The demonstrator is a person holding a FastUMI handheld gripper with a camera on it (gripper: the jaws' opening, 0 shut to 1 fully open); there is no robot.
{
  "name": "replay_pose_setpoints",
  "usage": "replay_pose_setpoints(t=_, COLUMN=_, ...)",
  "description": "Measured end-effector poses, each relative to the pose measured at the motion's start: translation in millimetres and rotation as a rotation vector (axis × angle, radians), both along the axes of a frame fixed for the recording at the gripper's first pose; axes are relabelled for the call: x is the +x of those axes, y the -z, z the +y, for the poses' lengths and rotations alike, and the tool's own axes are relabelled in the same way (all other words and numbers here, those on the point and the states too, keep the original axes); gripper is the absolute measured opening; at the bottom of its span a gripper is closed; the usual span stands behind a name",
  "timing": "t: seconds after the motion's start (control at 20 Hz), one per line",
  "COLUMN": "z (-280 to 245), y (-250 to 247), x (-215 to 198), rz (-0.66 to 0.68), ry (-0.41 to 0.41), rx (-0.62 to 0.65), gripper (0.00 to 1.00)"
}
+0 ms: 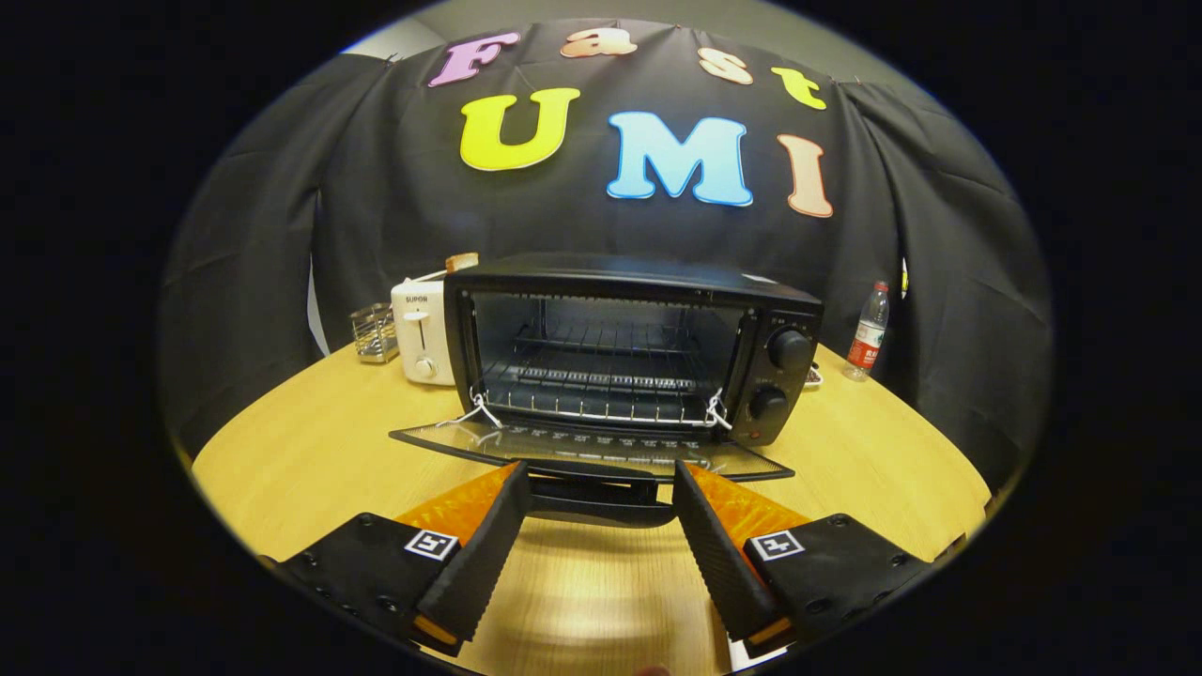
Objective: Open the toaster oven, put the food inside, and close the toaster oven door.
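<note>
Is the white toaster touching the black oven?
Cannot tell. In the gripper view the toaster sits beside and behind the oven; overlap hides any gap. Jaws are open.

SUPOR printed on white toaster [422, 330] beside toaster oven [631, 349]; bottle [868, 333] label unreadable; gripper [598, 478] spread wide.

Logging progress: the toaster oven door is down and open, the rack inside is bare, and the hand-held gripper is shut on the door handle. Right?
Not quite. In the gripper view the hand-held gripper is open, its fingers either side of the door handle, not pressing on it. The toaster oven door is down and the rack bare.
</note>
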State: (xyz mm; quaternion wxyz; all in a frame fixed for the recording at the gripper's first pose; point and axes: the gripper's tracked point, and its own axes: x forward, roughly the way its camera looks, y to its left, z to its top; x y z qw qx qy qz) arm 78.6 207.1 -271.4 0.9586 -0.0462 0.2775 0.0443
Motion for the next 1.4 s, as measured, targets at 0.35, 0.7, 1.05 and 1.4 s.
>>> replay_pose_setpoints(t=0.35, z=-16, y=-31, x=-30, rz=0.028, ry=-0.056, rx=0.092, gripper=0.97)
replay_pose_setpoints(t=0.7, z=-68, y=-52, x=-60, rz=0.127, ry=-0.108, rx=0.189, gripper=0.98)
replay_pose_setpoints(t=1.05, z=-124, y=-56, x=-78, rz=0.330, ry=-0.200, rx=0.274, gripper=0.98)
replay_pose_setpoints(t=1.4, z=-179, y=-23, x=-89, rz=0.602, ry=-0.219, rx=0.346, gripper=0.98)
